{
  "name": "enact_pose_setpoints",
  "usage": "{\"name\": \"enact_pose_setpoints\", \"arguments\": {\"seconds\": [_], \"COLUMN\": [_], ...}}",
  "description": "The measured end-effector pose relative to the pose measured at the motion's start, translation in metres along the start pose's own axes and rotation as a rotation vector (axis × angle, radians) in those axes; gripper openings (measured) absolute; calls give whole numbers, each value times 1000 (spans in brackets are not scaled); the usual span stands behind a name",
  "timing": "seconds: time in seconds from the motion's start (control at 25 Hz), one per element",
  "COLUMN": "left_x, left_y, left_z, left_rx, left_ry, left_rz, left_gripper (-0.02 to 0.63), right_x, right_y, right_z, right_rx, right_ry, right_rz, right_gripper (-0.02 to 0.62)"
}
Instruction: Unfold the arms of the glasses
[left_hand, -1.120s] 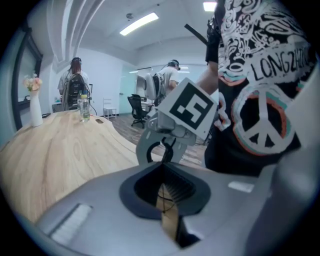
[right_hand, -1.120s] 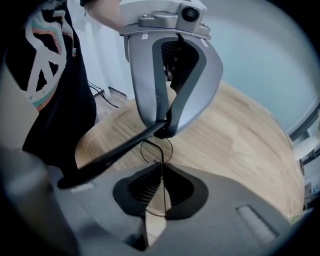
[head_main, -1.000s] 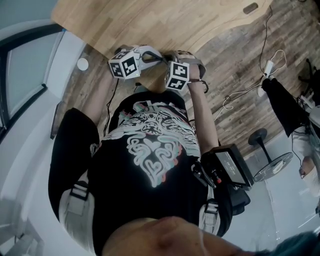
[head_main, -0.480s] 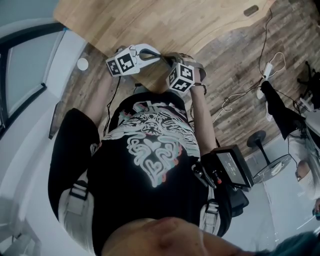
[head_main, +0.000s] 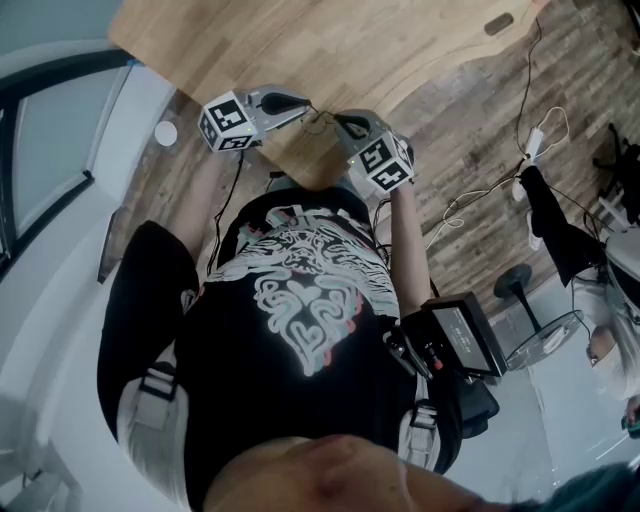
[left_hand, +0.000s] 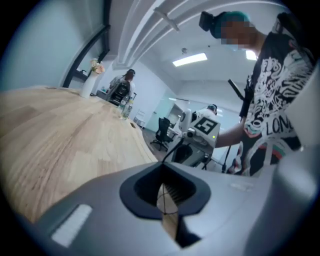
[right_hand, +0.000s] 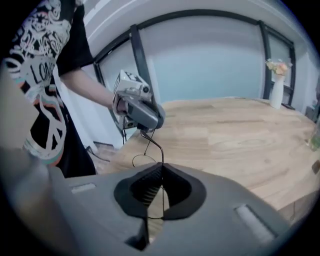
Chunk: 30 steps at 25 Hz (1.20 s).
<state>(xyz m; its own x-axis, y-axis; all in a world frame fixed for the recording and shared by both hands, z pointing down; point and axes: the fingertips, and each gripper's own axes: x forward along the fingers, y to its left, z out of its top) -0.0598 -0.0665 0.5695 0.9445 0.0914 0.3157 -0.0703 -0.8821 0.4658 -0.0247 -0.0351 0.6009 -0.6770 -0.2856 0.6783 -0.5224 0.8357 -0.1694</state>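
Glasses (head_main: 322, 120) are held in the air between the two grippers, over the near part of the table (head_main: 330, 40), just in front of the person's chest. Left gripper (left_hand: 163, 170): jaws are pressed together on a thin wire of the frame, which leaves the jaw tips and runs up and to the right toward the opposite gripper. Right gripper (right_hand: 161, 167): jaws are likewise closed on the thin wire. From the tips it rises toward the left gripper, and one round rim (right_hand: 142, 160) is seen just to the left of it. Which part each gripper pinches (arm or front) cannot be told, as the wire is too thin. Relation noted: the grippers face each other tip to tip and near one another, and the long axis of the glasses lies along the line joining them. Neither gripper is the nearer, since both are already on the frame. Judgement: unfolding is taken to be under way. The next move is expected to be a swing of one gripper sideways, off that joining line and about the hinge, while the other is kept fixed. A straight pull along the line would be expected to strain the wire instead of opening the arm.
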Motion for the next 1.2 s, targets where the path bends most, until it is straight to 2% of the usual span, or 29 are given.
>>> {"name": "enact_pose_setpoints", "arguments": {"seconds": [0.16, 0.28, 0.56, 0.76, 0.96, 1.2], "left_x": [-7, -10, -13, -20, -24, -27], "left_y": [11, 14, 21, 29, 35, 40], "left_z": [-2, -5, -3, -9, -9, -15], "left_rx": [-68, -138, -322, -448, -576, -655], "left_ry": [-26, -46, -124, -144, -200, -211], "left_rz": [53, 67, 91, 106, 80, 94], "left_gripper": [-11, -11, -11, -11, -9, -9], "right_x": [-17, -26, -41, -50, -52, -45], "right_y": [-15, -25, -41, -48, -51, -53], "right_z": [11, 9, 9, 12, 11, 8], "right_rx": [202, 318, 499, 615, 702, 754], "right_ry": [-171, -249, -382, -474, -526, -510], "right_rz": [-19, -38, -39, -27, -12, -5], "right_gripper": [0, 0, 0, 0, 0, 0]}}
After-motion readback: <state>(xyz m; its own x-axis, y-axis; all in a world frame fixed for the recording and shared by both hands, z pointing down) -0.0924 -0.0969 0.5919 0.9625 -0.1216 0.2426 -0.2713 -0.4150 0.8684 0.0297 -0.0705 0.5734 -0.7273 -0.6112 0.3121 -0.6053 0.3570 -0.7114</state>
